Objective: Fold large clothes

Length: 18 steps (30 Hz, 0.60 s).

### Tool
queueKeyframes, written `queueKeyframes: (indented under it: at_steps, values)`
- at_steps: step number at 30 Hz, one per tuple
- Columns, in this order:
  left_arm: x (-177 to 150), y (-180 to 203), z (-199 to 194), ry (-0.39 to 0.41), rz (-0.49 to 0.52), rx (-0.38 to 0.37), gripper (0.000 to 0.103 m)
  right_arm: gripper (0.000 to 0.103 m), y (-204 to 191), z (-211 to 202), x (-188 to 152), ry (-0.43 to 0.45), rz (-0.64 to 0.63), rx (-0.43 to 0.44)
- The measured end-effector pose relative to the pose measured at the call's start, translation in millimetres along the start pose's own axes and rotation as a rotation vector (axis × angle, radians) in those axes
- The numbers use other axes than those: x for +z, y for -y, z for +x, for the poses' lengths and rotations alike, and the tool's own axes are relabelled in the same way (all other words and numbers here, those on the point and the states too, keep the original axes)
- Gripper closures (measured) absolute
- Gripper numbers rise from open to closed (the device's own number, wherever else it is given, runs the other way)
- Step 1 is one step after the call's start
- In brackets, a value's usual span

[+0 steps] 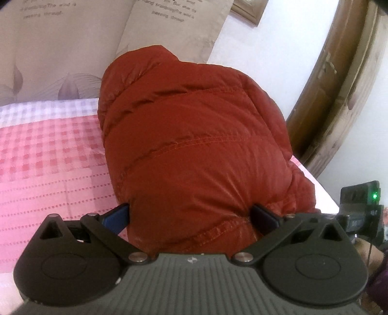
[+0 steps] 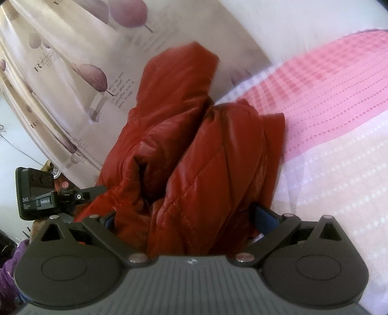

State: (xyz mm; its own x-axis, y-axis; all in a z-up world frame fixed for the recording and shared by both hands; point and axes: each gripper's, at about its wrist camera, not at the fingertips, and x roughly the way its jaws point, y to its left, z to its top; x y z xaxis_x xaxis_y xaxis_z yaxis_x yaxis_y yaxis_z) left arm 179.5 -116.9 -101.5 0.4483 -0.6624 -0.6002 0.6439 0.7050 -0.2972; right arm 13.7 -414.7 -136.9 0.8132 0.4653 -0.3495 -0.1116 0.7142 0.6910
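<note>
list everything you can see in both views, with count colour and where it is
puffer jacket: 1, red quilted, bunched up on the bed, filling the middle of both views
bed cover: 1, pink and white check, under the jacket
curtain: 1, beige with purple leaf print and text, behind the bed
wooden furniture: 1, brown, far right of the left wrist view, by the white wall
picture frame corner: 1, tan, top of the left wrist view
left tongs: 1, black with blue pads, jacket fabric bulging between the fingers
right tongs: 1, black with blue pads, jacket folds between the fingers
purple sleeve: 1, lower left edge of the right wrist view
</note>
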Motion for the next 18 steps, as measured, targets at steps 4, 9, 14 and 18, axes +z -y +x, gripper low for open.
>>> queueKeyframes:
  at_steps: [4,9,14,18]
  values:
    - [-1,-1,1,0.001,0.017,0.003,0.000,0.000,1,0,0,-0.001,0.005,0.003]
    - [-1,-3,1,0.003,0.026,-0.005,0.000,0.000,1,0,0,0.000,0.005,0.002]
    - [-1,-11,2,0.009,0.018,-0.048,0.000,0.000,3,1,2,-0.012,0.022,0.005]
    - [-2,-27,6,0.022,-0.016,-0.123,0.000,0.000,4,4,5,-0.019,0.035,0.019]
